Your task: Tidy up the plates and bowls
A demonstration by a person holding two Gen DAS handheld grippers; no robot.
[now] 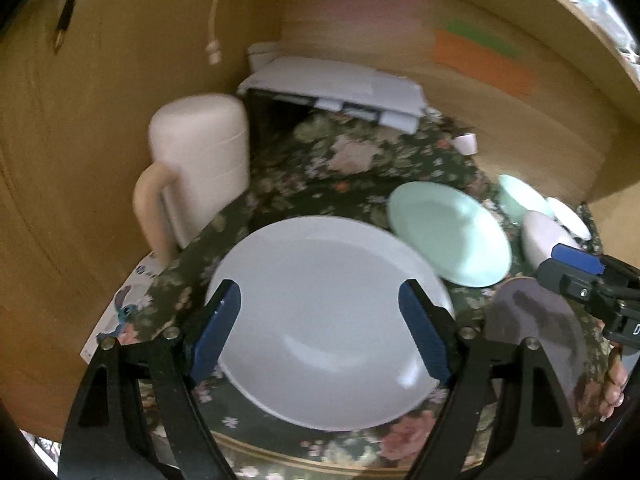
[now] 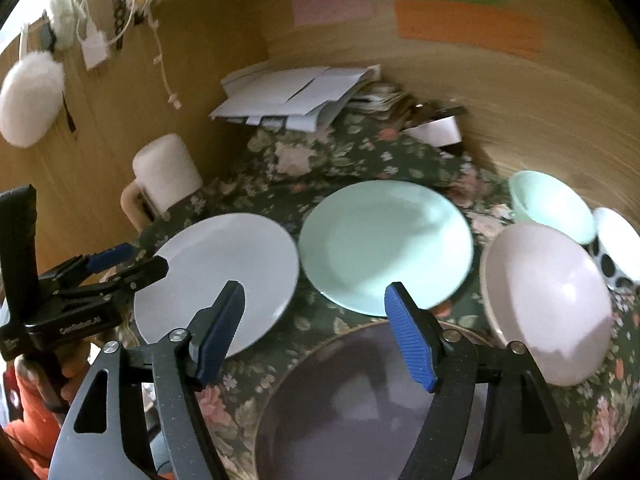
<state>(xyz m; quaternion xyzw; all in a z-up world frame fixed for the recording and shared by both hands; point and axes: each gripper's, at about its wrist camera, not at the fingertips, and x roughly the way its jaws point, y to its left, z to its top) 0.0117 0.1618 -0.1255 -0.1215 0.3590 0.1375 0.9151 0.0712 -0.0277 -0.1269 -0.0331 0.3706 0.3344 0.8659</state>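
Wooden panels close in the back and left side of a table draped in a dark floral cloth (image 2: 360,152), with pink, green and orange paper strips stuck to the back panel. At the back edge of the table lies a heap of white papers (image 2: 296,96); by the left edge stands a cream jug (image 1: 200,160) with a curved handle.

A white plate (image 1: 328,320) lies flat near the front edge, and the left gripper (image 1: 320,332) hovers over it with its blue-padded fingers spread wide, one at each side of the plate and holding nothing. Just right of it, edges nearly meeting, sits a mint plate (image 2: 384,246). A grey plate (image 2: 348,404) lies at the front, under the right gripper (image 2: 316,332), whose fingers are also wide apart and empty. Toward the right edge are a pale pink bowl (image 2: 548,300), a mint bowl (image 2: 556,204) behind it, and a white bowl (image 2: 618,240) that seems to carry black spots, though blur makes this unsure.
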